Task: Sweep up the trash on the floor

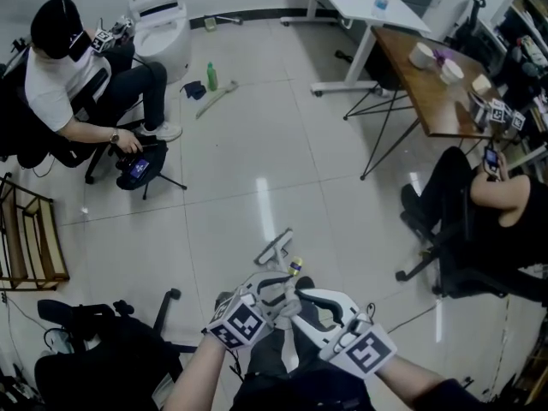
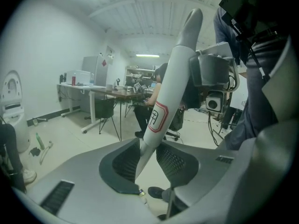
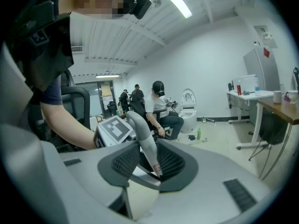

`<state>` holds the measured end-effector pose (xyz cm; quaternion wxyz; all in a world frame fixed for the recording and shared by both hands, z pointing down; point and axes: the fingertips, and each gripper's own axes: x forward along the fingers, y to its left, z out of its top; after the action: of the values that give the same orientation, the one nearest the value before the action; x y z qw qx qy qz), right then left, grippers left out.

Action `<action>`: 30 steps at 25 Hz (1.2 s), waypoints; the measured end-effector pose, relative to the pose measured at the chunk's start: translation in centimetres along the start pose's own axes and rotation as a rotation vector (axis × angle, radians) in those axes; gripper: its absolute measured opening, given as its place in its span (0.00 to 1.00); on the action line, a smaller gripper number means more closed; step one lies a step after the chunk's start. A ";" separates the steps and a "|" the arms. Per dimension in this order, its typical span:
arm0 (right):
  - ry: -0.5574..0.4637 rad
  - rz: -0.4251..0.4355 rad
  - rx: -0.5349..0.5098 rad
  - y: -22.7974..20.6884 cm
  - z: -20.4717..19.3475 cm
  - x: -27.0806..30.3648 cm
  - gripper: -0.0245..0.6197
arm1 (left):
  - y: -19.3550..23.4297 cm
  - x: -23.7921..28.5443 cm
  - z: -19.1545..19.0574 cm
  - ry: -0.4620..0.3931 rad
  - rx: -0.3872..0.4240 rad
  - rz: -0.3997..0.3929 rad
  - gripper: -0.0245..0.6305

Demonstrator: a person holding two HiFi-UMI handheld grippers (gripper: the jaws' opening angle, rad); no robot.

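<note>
My left gripper is shut on a white broom handle with a red-edged label, which slants up to the right. The right gripper is shut on a grey curved handle, right beside the left gripper's marker cube. Both grippers sit close together at the bottom centre of the head view. A grey sweeping head rests on the floor just ahead of them, with a small bottle next to it. Farther off, a green bottle, a dark rag and a stick lie near a white toilet.
A seated person is at the far left by the toilet. Another person sits in a chair at the right. A wooden table and a white desk stand at the back right. A black office chair is at the lower left.
</note>
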<state>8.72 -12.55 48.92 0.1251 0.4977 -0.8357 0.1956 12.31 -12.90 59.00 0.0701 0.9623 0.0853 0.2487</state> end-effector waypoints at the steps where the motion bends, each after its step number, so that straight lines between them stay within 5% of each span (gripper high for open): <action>1: -0.008 -0.003 -0.005 -0.3 0.5 0.4 0.25 | 0.6 -0.1 0.2 0.004 0.019 0.020 0.20; 5: -0.057 -0.012 -0.011 -2.2 3.1 2.2 0.24 | 3.5 -0.5 1.5 0.018 0.091 0.115 0.17; 11: -0.163 0.012 -0.098 -4.1 10.0 3.6 0.21 | 7.3 -3.1 6.7 -0.114 0.059 0.276 0.17; 19: -0.266 0.062 -0.218 0.5 18.7 -0.7 0.21 | 4.4 -9.5 15.0 -0.238 0.124 0.331 0.17; 30: -0.431 0.048 -0.275 2.8 24.8 -7.9 0.22 | -0.8 -11.9 22.8 -0.322 0.199 0.303 0.17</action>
<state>9.61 -16.33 23.06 0.0060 0.4862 -0.8734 -0.0279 13.15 -16.61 33.52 -0.0503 0.9935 -0.0482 0.0901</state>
